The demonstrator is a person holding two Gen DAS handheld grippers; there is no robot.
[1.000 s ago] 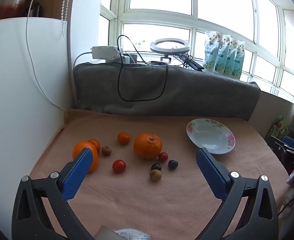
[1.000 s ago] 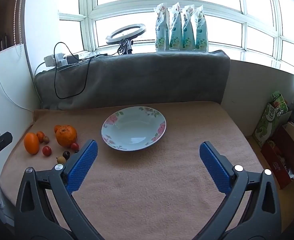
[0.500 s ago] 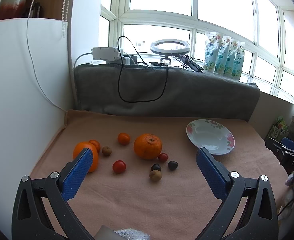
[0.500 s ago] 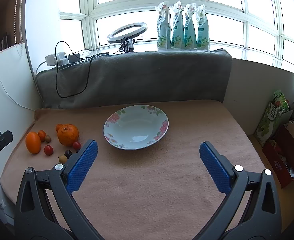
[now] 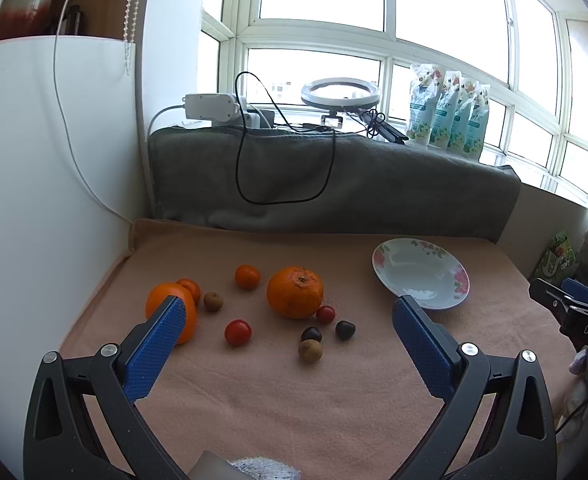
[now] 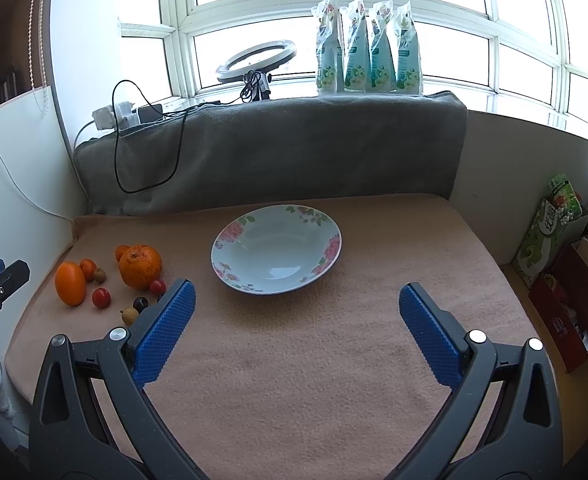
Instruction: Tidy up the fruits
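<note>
Several fruits lie loose on the pink cloth. A big orange (image 5: 295,291) (image 6: 140,266) sits in the middle of the group. An oval orange fruit (image 5: 172,314) (image 6: 70,283) lies at the left, partly behind my left finger. Small tomatoes (image 5: 237,332), dark fruits (image 5: 345,329) and brown longans (image 5: 310,350) lie around them. An empty flowered plate (image 5: 420,273) (image 6: 276,249) stands to the right of the fruits. My left gripper (image 5: 288,320) is open and empty, short of the fruits. My right gripper (image 6: 294,300) is open and empty, short of the plate.
A grey blanket (image 6: 270,152) with a black cable backs the table. A white wall (image 5: 46,200) stands at the left. Boxes (image 6: 562,272) stand on the floor beyond the right edge. Pouches (image 6: 368,44) and a ring light (image 6: 256,60) stand on the window sill.
Both grippers have moved slightly forward. The right gripper has come further into the left wrist view at the right edge. The fruits and plate have not moved.
</note>
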